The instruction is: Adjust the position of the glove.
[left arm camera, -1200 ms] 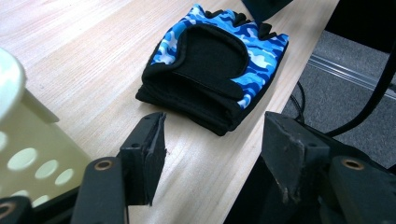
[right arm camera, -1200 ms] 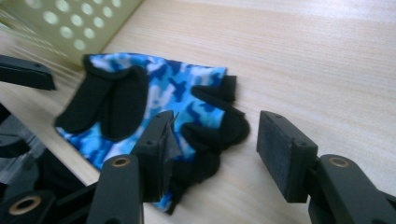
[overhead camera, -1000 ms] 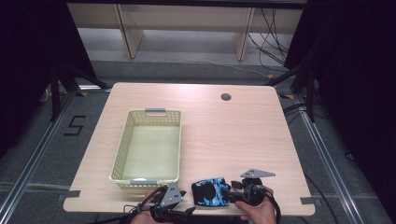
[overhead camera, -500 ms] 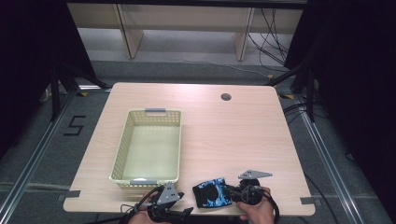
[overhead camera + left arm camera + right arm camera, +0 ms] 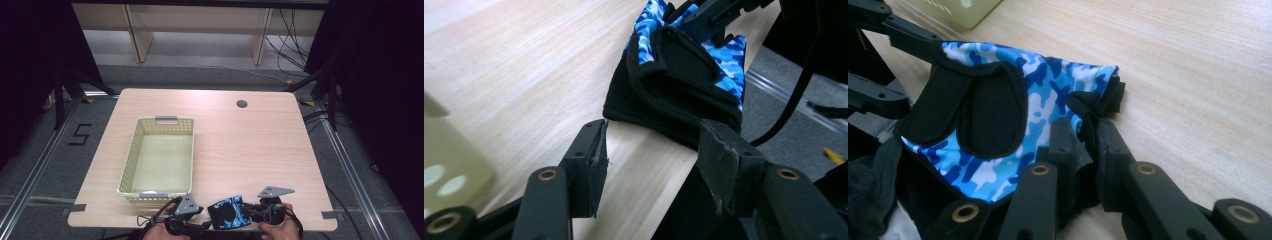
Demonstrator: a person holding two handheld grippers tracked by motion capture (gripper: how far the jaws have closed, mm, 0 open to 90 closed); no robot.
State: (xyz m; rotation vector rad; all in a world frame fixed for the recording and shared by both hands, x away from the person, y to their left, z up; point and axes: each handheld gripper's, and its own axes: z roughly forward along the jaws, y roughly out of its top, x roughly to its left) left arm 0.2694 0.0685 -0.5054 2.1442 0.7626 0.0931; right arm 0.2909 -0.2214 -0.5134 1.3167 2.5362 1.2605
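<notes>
A blue camouflage glove with black trim lies at the table's front edge. My right gripper is shut on the glove's finger end, its jaws pinching black fabric. In the left gripper view the glove lies just beyond my open left gripper, whose jaws stand apart on either side of its black cuff without touching it. In the high view my left gripper sits to the left of the glove, near the table's front edge.
A pale yellow basket stands on the left half of the wooden table, just behind my left gripper. A cable hole sits at the back right. The table's front edge runs right under both hands.
Both grippers and the glove have slid back toward the table's front edge. The right gripper keeps its hold on the glove, and the left gripper has come closer to the cuff.
</notes>
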